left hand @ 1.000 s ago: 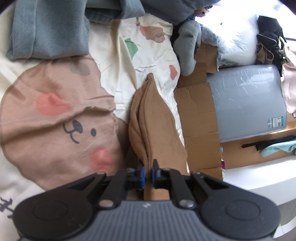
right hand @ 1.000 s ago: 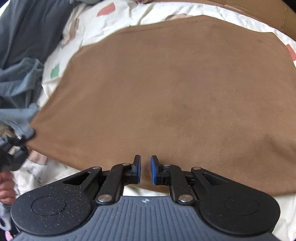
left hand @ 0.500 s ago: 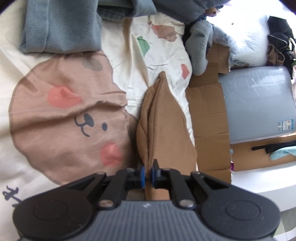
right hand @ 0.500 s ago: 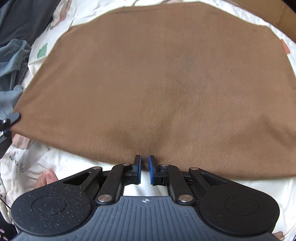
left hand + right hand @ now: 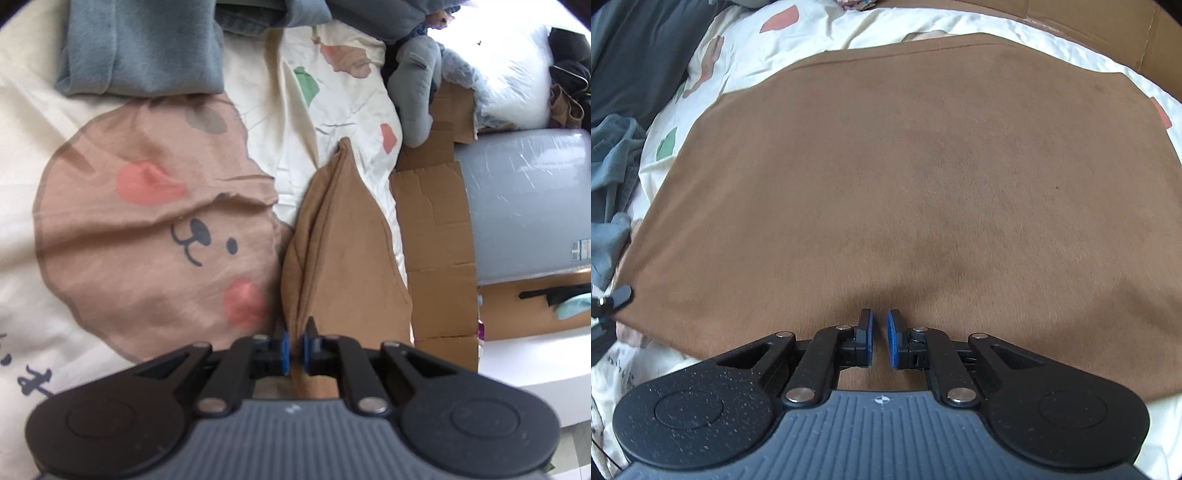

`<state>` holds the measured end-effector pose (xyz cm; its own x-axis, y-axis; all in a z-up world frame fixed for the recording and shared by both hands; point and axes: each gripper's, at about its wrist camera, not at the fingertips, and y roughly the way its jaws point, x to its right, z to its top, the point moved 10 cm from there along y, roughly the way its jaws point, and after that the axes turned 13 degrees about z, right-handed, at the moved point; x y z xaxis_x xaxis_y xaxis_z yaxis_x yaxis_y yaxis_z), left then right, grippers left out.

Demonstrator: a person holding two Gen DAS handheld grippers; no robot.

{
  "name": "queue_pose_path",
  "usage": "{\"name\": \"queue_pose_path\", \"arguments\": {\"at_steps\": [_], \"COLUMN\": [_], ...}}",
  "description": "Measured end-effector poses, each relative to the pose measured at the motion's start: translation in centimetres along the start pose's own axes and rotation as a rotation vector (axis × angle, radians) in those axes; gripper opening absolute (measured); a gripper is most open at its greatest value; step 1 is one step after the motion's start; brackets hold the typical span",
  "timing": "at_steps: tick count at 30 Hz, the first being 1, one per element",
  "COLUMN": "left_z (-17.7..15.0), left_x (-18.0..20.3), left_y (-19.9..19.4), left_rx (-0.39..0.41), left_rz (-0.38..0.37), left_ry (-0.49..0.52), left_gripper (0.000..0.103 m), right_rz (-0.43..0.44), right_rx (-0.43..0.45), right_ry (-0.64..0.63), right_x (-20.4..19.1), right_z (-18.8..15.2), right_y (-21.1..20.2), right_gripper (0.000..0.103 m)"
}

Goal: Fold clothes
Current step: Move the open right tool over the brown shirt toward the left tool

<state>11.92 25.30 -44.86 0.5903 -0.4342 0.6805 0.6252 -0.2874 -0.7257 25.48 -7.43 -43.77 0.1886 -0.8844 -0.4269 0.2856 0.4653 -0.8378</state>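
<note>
Now, from the left wrist: the left gripper (image 5: 294, 349) has its blue pads nipped onto a corner of the brown cloth (image 5: 347, 251), with only a sliver of fabric thickness between them. The cloth rises from the jaws in a soft ridge with folds along its left side, draping over the bear-print sheet (image 5: 147, 229) near the bed's edge. Beyond it lies cardboard (image 5: 436, 229), and a grey-blue garment (image 5: 140, 48) sits at the top of the bed, well apart from the brown piece.

Over to the right wrist: the same cloth (image 5: 905, 184) is spread broad and mostly flat on the sheet (image 5: 746, 62), a stitched hem running along its far edge. The right gripper (image 5: 880, 341) sits at the near edge with its jaws a narrow gap apart; whether any fabric is actually between the pads, I cannot tell, though the cloth dimples just ahead of them. At far left a black gripper tip (image 5: 620, 295) meets the cloth's corner.

As for handling, it looks light, limp and slightly fuzzy, likely with decent friction against the pads. It will sag wherever unsupported, so I would judge the corners and hemmed edges the best places to pinch, keeping tension between the two grips so the layers stay aligned.
</note>
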Motion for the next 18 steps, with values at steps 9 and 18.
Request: {"name": "queue_pose_path", "arguments": {"at_steps": [9,18], "left_z": [-0.2,-0.3], "left_x": [-0.7,-0.8], "left_y": [0.5,0.5], "left_rx": [-0.002,-0.012], "left_rz": [0.003,0.006], "left_ry": [-0.028,-0.013], "left_gripper": [0.007,0.007], "right_rz": [-0.01,-0.011], "right_rx": [0.067,0.117], "right_ry": [-0.002,0.001], "right_x": [0.0,0.7], "right_z": [2.4,5.5], "right_y": [1.1,2.5], "right_gripper": [0.012,0.012]}}
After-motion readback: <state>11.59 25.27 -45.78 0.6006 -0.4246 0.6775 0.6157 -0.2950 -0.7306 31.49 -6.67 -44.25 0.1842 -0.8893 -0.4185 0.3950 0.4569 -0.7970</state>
